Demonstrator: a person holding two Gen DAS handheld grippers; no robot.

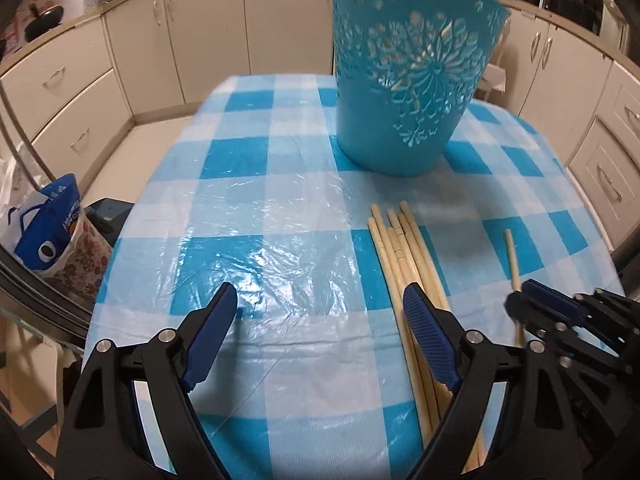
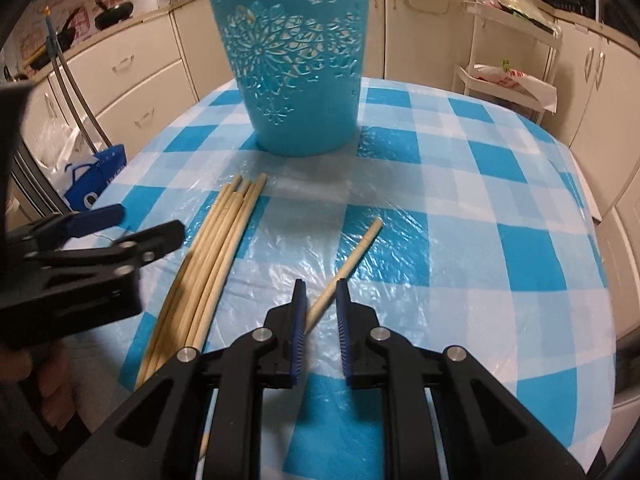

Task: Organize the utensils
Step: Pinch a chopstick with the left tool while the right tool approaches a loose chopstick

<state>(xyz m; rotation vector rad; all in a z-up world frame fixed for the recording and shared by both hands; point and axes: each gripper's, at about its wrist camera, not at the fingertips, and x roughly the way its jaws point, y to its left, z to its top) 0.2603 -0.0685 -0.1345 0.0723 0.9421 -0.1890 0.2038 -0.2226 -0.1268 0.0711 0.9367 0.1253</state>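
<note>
The right claw (image 2: 320, 308), narrow at bottom centre, straddled a light, stiff, slippery chopstick (image 2: 347, 265); grip mid-shaft. Left claw (image 1: 324, 320) gaped wide.

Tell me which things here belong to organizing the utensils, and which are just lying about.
Job:
single chopstick, between the right gripper's fingers
chopstick bundle
blue basket
left gripper, open

Lying about:
blue bag
pans
white rack
</note>
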